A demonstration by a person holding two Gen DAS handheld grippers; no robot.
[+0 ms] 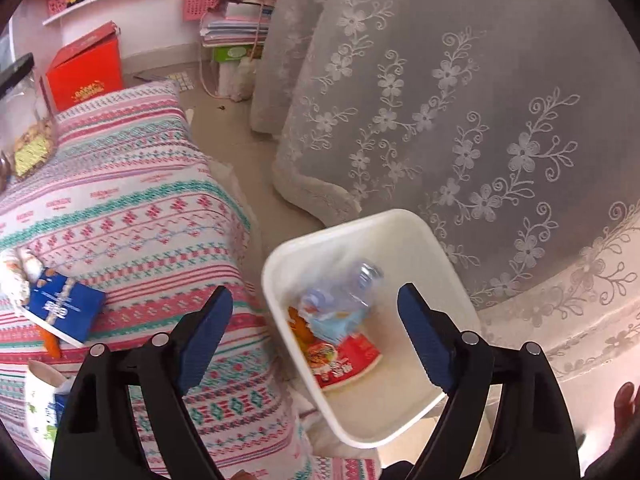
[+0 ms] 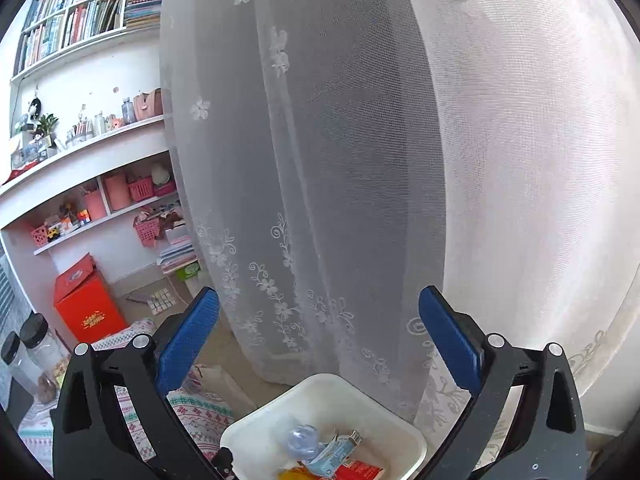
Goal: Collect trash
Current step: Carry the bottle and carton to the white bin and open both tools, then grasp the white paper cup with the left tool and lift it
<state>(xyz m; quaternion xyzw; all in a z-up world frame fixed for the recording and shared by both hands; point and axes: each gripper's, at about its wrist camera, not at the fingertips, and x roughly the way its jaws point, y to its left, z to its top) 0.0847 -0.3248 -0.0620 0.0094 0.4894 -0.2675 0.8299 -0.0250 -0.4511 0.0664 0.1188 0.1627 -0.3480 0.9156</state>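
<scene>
Several pieces of trash already lie in the white bin (image 1: pixel 276 280): a clear plastic bottle (image 1: pixel 360 280), blurred in the left view, a light blue carton (image 1: pixel 340 326), a red packet (image 1: pixel 352 360) and an orange wrapper (image 1: pixel 300 326). My left fingers (image 1: pixel 314 336) stand wide apart right over the bin's mouth with nothing between them; I judge the bottle is dropping in or has just landed. My right fingers (image 2: pixel 320 344) are also spread wide and hold nothing, aimed at the lace curtain (image 2: pixel 360 160) with the bin at the bottom centre of that view.

So a good share of the collecting looks done. Left on the patterned worktop (image 1: pixel 140 200), at the lower left of the left view, are a blue booklet (image 1: pixel 64 308), something orange (image 1: pixel 52 346) just beside it, crumpled white stuff (image 1: pixel 18 276) and a paper cup (image 1: pixel 42 390). Which of these count as trash I cannot tell for sure; the crumpled stuff and cup seem likely. The jars (image 2: pixel 36 356) at the far left look like keepers.
</scene>
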